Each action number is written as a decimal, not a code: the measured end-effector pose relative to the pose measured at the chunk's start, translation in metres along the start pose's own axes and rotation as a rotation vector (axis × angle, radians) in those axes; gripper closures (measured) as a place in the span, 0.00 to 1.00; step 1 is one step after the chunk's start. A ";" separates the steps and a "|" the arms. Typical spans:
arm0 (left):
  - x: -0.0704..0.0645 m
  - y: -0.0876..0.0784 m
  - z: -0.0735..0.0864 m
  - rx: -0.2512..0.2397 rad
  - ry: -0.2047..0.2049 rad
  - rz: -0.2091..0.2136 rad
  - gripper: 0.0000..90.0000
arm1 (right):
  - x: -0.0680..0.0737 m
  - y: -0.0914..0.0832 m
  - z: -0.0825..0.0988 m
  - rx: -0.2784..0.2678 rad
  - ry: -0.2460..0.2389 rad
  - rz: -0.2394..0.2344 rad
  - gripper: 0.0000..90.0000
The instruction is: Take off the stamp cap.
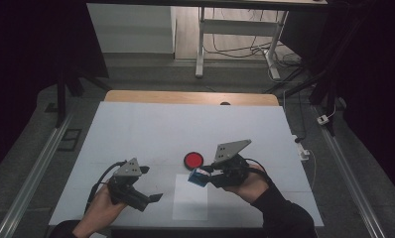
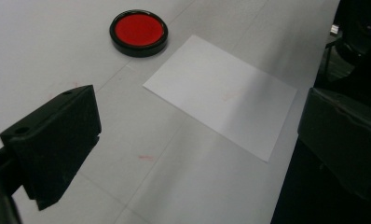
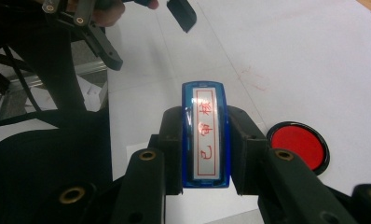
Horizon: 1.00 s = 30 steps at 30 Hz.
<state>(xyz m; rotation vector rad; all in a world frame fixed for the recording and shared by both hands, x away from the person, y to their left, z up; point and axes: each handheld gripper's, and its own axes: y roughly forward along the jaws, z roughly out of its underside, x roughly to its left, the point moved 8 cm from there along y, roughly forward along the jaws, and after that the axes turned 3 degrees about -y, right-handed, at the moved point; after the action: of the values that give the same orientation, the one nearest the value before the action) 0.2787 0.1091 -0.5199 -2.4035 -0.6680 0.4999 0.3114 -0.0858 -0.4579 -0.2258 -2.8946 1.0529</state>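
Observation:
My right gripper (image 1: 202,177) is shut on a blue stamp (image 1: 197,177), held just above the top edge of a white sheet of paper (image 1: 190,204). In the right gripper view the stamp (image 3: 206,149) sits upright between the pads of that gripper (image 3: 207,126), its white face printed with red characters. A round red ink pad (image 1: 193,159) in a black case lies just beyond the paper. My left gripper (image 1: 151,183) stands open to the left of the paper with nothing in it. Between its jaws (image 2: 200,112), the left gripper view shows the paper (image 2: 221,93) and the ink pad (image 2: 139,31).
A white board (image 1: 185,124) covers the tabletop, with a wooden strip (image 1: 190,97) at its far edge. Metal rails (image 1: 34,171) run along both sides of the table. A desk frame (image 1: 235,34) and cables stand on the floor beyond it.

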 end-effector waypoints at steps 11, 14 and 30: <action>-0.004 0.014 -0.011 -0.003 0.024 0.064 0.00 | 0.002 0.000 -0.004 -0.010 -0.008 -0.008 0.77; -0.006 0.018 -0.015 -0.007 0.041 0.087 0.00 | 0.003 0.000 -0.005 -0.012 -0.014 -0.013 0.77; -0.018 0.048 -0.039 -0.002 0.119 0.206 0.00 | 0.006 0.001 -0.007 -0.012 -0.030 -0.025 0.77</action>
<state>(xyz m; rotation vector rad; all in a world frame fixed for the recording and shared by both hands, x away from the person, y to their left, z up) 0.2996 0.0485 -0.5174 -2.4951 -0.3714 0.4346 0.3066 -0.0792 -0.4530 -0.1751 -2.9232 1.0448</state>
